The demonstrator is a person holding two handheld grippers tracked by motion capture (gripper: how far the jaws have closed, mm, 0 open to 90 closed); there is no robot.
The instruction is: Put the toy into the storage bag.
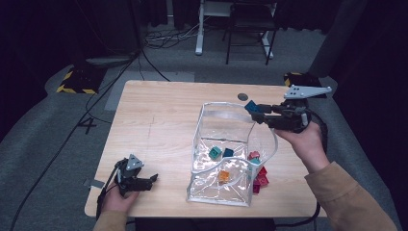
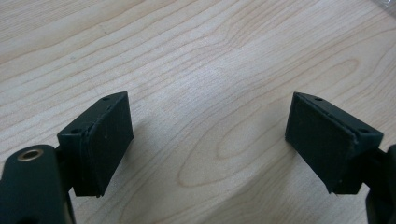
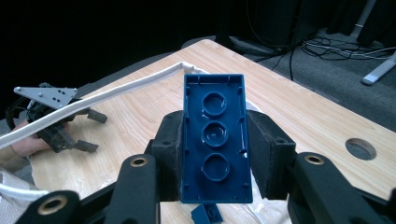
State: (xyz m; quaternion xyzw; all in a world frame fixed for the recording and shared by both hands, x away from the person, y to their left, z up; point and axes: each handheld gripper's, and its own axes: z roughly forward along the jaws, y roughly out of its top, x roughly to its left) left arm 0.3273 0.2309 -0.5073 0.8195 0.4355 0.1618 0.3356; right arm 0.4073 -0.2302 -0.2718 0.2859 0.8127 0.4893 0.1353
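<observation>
A dark blue brick (image 3: 215, 137) is clamped hollow side up between the pads of my right gripper (image 3: 215, 156), which is shut on it. In the high view that gripper (image 1: 258, 112) holds the brick (image 1: 250, 106) above the top right corner of a clear plastic bag (image 1: 226, 122) standing open on the wooden table (image 1: 159, 120). Several bricks lie in the bag, among them a teal one (image 1: 214, 153) and an orange one (image 1: 223, 176). My left gripper (image 1: 153, 180) rests near the table's front left, its jaws open over bare wood (image 2: 208, 140).
Red and magenta bricks (image 1: 261, 177) sit at the bag's right lower side. The bag's white rim (image 3: 116, 91) crosses the right gripper view, with the left gripper (image 3: 91, 131) beyond it. A round hole (image 1: 243, 96) marks the table's far edge. A smaller blue brick (image 3: 208, 213) lies below the jaws.
</observation>
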